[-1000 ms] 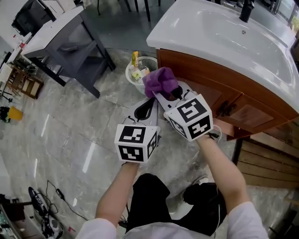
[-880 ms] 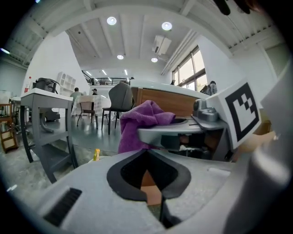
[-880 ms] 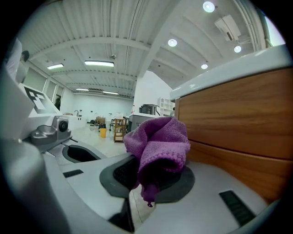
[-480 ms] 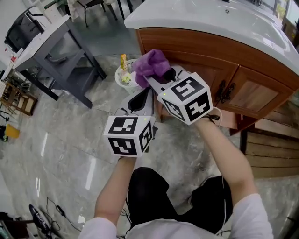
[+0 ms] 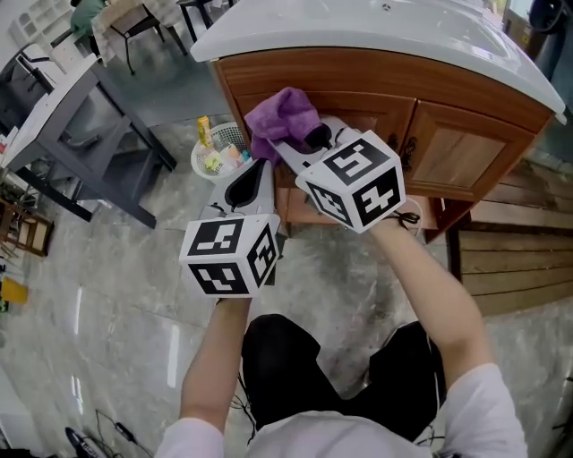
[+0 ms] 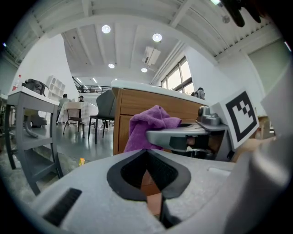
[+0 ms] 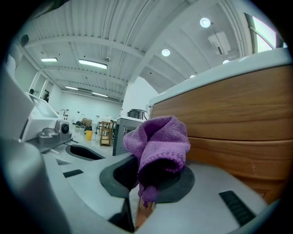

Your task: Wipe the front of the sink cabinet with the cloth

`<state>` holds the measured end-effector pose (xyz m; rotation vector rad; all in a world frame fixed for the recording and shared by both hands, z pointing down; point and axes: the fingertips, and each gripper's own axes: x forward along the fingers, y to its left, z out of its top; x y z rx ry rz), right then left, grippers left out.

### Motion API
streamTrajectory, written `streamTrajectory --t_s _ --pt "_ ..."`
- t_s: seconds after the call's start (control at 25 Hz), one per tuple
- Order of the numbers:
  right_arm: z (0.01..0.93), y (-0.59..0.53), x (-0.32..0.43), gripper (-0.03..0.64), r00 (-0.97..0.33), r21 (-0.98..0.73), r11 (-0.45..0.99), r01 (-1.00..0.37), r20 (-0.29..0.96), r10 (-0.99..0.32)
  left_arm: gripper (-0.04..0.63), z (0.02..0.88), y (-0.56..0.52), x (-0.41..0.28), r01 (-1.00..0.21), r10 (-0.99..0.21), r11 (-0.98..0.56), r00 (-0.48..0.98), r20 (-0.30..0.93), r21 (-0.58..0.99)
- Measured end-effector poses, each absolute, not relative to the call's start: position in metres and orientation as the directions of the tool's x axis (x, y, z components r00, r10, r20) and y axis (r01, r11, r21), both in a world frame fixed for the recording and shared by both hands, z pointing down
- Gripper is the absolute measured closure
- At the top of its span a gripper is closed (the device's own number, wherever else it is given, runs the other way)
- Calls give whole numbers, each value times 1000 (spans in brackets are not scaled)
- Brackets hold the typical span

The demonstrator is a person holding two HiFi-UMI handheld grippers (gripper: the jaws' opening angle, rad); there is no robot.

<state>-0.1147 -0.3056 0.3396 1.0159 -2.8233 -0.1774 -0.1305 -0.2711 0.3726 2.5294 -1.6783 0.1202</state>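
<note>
The right gripper [image 7: 145, 185] has its jaws clenched on the purple cloth [image 7: 158, 146]. A bunched fold stands above the pads and a short end hangs down between them. The cloth sits at the upper left part of the cabinet front [image 5: 358, 76], just beside the wood panel; contact with the panel cannot be confirmed. The left gripper [image 6: 147, 171] has its jaws closed together with nothing between them. It is held lower than the right gripper and to its left, pointing toward the cabinet's left end, apart from the cloth. The white sink top [image 5: 376, 27] overhangs the cabinet. Dark door handles [image 5: 410, 148] show on the front, right of the cloth. A white basket [image 5: 231, 134] stands on the floor just beside the cabinet's left end. A table [image 5: 54, 85] stands further left, well apart
</note>
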Motion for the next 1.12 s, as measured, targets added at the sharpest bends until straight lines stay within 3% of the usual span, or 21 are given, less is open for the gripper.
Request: streamTrajectory --t_s 1.12 --pt "325 -280 58 545 -512 165 515 -841 61 -857 589 354 -281 14 -766 -763 -642 642 82 21"
